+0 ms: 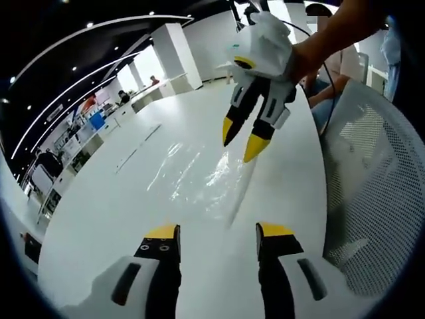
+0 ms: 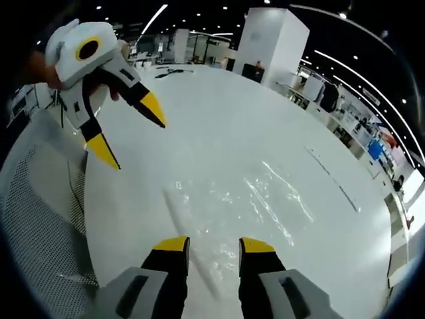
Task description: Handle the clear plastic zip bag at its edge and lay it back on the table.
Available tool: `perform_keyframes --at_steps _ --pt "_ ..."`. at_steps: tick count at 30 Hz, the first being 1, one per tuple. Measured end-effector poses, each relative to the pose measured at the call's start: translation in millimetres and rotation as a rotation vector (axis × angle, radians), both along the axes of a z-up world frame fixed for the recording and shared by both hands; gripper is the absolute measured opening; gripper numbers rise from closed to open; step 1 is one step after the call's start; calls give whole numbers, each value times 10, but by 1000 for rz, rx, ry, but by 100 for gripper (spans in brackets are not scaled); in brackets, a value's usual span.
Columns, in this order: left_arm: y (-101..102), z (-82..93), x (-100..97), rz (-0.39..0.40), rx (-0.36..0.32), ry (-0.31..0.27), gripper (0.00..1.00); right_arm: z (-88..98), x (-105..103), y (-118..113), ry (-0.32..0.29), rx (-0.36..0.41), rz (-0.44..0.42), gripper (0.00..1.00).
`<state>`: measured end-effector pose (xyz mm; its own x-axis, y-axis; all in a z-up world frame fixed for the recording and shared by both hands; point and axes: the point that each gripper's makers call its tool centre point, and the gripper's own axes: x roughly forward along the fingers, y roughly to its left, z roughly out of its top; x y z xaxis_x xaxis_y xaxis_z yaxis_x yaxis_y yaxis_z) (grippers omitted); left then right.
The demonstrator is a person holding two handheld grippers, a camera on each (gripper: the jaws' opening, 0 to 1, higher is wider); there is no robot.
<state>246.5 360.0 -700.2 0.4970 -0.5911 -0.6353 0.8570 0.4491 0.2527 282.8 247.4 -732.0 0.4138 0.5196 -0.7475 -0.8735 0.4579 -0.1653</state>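
Both grippers, left (image 1: 217,242) and right (image 2: 214,249), gape wide, empty, above crinkled glossy clear zip bag (image 1: 199,174) flat on smooth white table (image 1: 106,212).

Left gripper (image 1: 218,239) jaws spread wide, holding nothing, low over the surface. Right gripper (image 1: 242,143) held by a hand (image 1: 302,56), tips pointing down, jaws apart, nothing between them. Forearm (image 1: 345,26) reaches in from upper right.

Both views look down from close above the white table (image 1: 119,219), facing each other across the clear zip bag (image 1: 199,176), which both share.
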Motion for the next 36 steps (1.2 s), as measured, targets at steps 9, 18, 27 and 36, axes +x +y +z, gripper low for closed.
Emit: perform_keyframes --at_steps 9,18,27,36 --pt "-29 -1 -14 6 -6 5 47 106 -52 1 -15 65 -35 46" --pt "-69 -1 -11 15 -17 13 50 158 -72 -37 -26 104 -92 65" --pt "-71 -23 -32 72 -48 45 65 208 -102 -100 -31 140 -105 81" --pt "-7 -42 -75 115 -78 60 75 315 -118 -130 -49 190 -146 90"
